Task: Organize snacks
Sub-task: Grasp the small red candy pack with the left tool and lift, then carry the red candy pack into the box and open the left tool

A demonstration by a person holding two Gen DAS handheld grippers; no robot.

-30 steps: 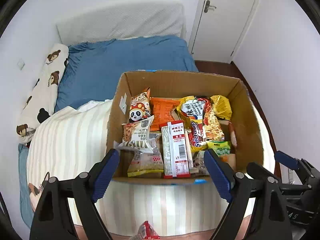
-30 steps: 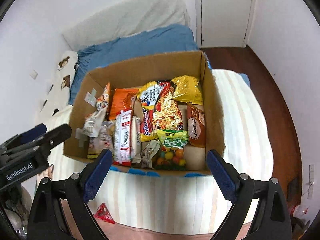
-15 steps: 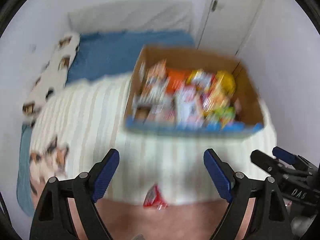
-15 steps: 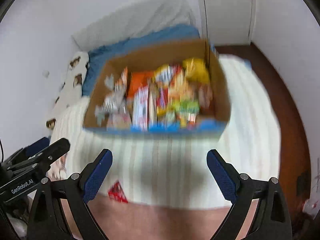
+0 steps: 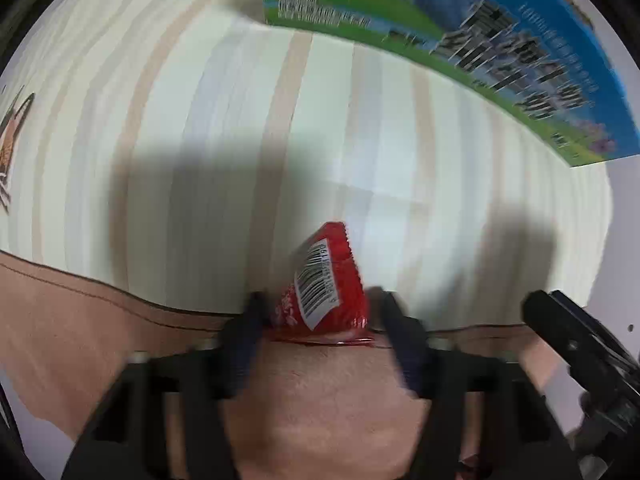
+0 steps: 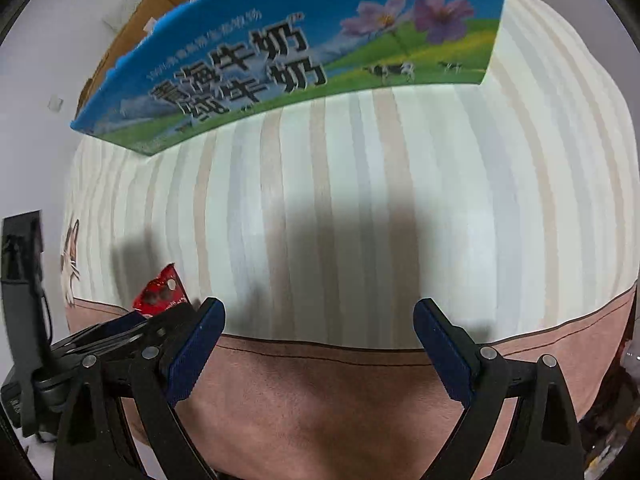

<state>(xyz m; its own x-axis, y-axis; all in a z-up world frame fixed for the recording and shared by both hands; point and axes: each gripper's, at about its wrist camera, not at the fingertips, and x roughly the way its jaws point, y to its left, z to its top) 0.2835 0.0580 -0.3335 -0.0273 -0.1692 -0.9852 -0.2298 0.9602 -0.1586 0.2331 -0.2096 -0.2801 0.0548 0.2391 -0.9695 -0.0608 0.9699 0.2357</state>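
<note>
My left gripper's fingers are motion-blurred, so I can't tell whether they touch the red packet; the box hides its contents.

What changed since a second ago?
Both tools dropped from above the snack box to the striped blanket in front of it. The left tool, wide open before, is closing around the red snack packet at the blanket's edge. The right tool came down beside it, open and empty as before. Box and packet have not moved.
</note>
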